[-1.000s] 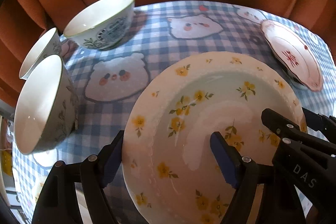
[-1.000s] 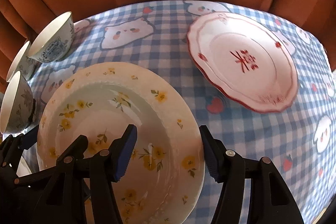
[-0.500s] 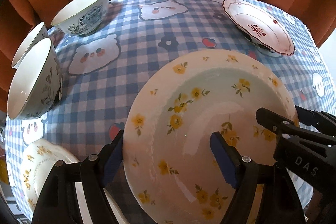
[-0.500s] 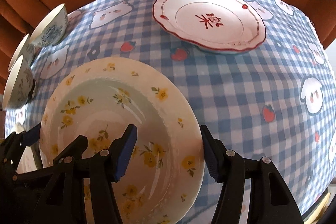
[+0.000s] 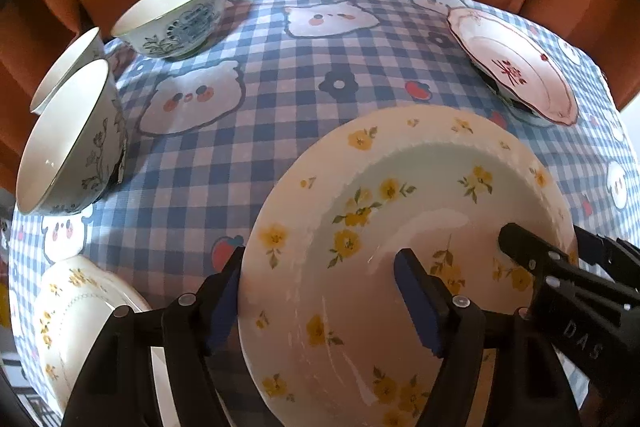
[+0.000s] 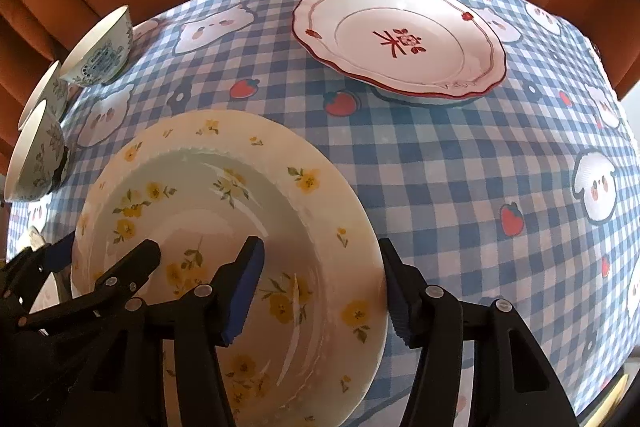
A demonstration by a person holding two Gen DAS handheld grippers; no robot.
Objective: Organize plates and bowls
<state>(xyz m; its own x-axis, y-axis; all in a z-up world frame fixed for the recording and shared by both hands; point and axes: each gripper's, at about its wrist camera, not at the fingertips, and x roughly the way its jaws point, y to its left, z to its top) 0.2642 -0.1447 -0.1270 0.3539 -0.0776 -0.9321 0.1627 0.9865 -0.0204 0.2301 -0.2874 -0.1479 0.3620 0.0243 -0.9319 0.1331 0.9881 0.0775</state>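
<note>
Left wrist view, left to right: three bowls [image 5: 72, 143] at the tablecloth's [image 5: 280, 115] left edge. Left gripper [image 5: 320, 291] straddles the left rim of the yellow-flower plate [image 5: 360, 227]; its jaws have just been closing, outer pad touching the rim, inner pad above the well, so a firm grip cannot be confirmed. Right gripper [image 6: 320, 287] straddles the plate's right rim likewise. Red-rimmed plate [image 6: 400, 39] sits far right.
</note>
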